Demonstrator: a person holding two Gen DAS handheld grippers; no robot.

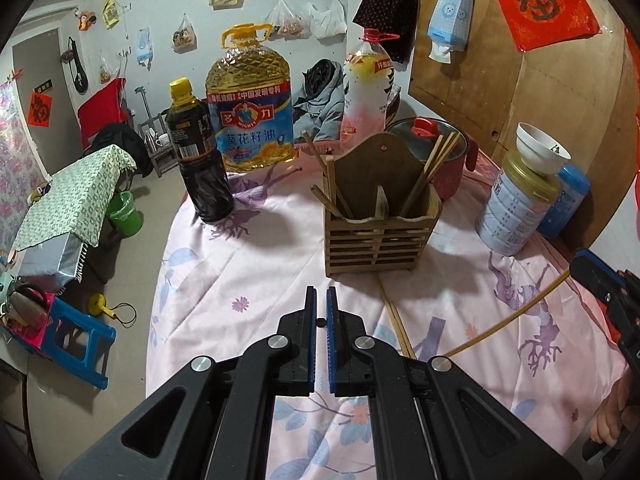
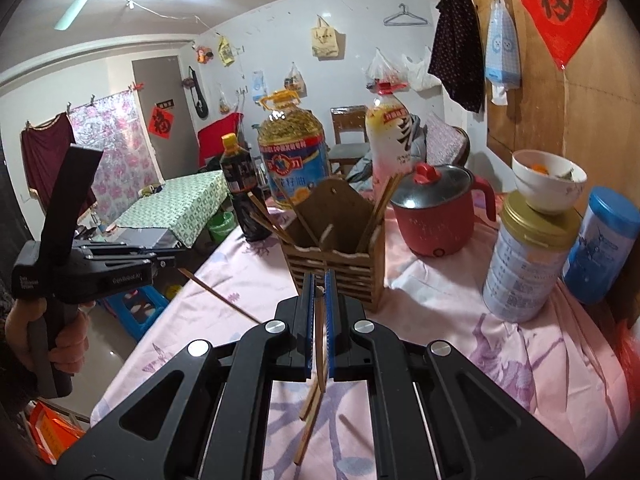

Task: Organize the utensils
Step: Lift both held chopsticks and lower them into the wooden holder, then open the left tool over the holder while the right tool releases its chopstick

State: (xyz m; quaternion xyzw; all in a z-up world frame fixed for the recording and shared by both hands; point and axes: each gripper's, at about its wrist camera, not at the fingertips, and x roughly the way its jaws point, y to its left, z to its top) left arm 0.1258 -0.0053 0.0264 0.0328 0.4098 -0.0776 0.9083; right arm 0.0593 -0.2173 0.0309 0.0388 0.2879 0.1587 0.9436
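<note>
A slatted wooden holder [image 1: 376,236] [image 2: 336,276] stands mid-table with several chopsticks leaning in it. My left gripper [image 1: 321,300] [image 2: 176,262] hovers in front of it, shut on a dark chopstick [image 2: 220,296]. In the left wrist view that chopstick shows only as an end-on dot between the pads. My right gripper [image 2: 320,280] [image 1: 576,268] is to the right, shut on a pale chopstick [image 2: 319,344] [image 1: 508,316] that slants down toward the cloth. Two loose chopsticks [image 1: 396,324] lie on the pink tablecloth below.
Behind the holder stand a dark sauce bottle [image 1: 200,160], an oil jug [image 1: 250,112], a tall plastic bottle [image 1: 366,92] and a red pot [image 2: 436,216]. At the right are a tin topped by a white bowl [image 2: 524,264] and a blue can [image 2: 600,244]. The table edge [image 1: 160,280] drops off at the left.
</note>
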